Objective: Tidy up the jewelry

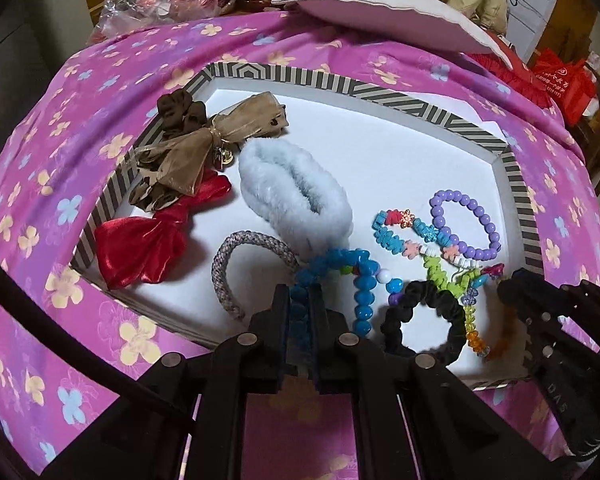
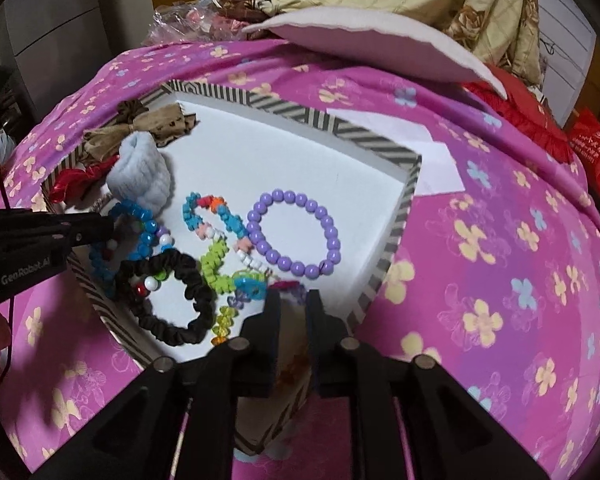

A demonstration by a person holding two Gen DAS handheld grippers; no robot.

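Observation:
A striped hexagonal box (image 1: 380, 94) (image 2: 396, 236) with a white floor holds hair ties and bracelets. My left gripper (image 1: 299, 294) is shut on a blue bead bracelet (image 1: 362, 280) at the box's near edge; it also shows at the left of the right wrist view (image 2: 100, 226). My right gripper (image 2: 293, 300) hovers over the box's near corner, jaws slightly apart, with nothing clearly between them. It shows at the right of the left wrist view (image 1: 512, 284). A purple bead bracelet (image 2: 292, 236), a multicolour flower bracelet (image 2: 220, 240) and a black scrunchie (image 2: 168, 300) lie nearby.
A fluffy pale-blue scrunchie (image 1: 296, 196), a red bow (image 1: 148, 248), a tan bow (image 1: 196, 148), a brown scrunchie (image 1: 180, 114) and a grey braided tie (image 1: 236, 264) sit on the box's left side. The box rests on pink flowered cloth (image 2: 500, 280). A white pad (image 2: 380, 44) lies behind.

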